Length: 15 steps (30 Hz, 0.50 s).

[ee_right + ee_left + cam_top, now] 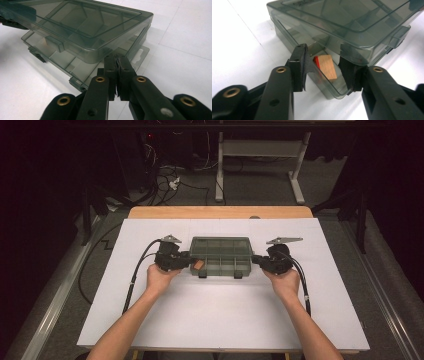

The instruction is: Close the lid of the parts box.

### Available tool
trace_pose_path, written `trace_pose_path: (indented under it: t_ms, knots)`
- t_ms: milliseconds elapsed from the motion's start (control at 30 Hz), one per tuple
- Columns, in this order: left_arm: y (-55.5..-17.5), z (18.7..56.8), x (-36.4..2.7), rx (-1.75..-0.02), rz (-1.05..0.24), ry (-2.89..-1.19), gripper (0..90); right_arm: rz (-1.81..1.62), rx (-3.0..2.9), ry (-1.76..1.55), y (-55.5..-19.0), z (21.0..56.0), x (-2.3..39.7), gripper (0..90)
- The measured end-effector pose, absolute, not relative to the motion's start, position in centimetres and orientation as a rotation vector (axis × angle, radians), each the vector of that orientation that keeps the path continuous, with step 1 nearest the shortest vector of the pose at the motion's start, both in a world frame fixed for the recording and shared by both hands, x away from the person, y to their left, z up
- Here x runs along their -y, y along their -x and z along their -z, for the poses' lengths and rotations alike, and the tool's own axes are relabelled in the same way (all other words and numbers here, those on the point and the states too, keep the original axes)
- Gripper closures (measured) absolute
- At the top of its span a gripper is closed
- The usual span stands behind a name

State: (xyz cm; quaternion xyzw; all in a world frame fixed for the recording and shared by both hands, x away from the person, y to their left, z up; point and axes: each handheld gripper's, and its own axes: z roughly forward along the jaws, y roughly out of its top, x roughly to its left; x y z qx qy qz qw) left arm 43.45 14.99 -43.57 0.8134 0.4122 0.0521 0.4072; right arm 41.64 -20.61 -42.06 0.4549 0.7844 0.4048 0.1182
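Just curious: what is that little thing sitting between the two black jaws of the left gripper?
A small wooden wedge with one red face, lying inside the smoky plastic box, seen in the left gripper view.

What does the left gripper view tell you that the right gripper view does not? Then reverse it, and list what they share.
Left gripper view: a wooden block with a red face lies in a corner compartment of the box, and the left gripper has its jaws apart on either side of that corner.
Right gripper view: the right gripper has its jaws closed together at the box's end, beside a slotted hang tab.
Both: the smoky transparent box, its lid raised off the base, on the white table.
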Motion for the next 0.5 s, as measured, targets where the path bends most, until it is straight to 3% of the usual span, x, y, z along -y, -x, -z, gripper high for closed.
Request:
trace_pose_path:
  t_ms: [500]
  knots:
    - [-42.48,43.63,-15.29,-1.025,-0.133,-2.059,54.2,-1.184,-2.307,-1.312,-41.13,42.24,20.6,87.7]
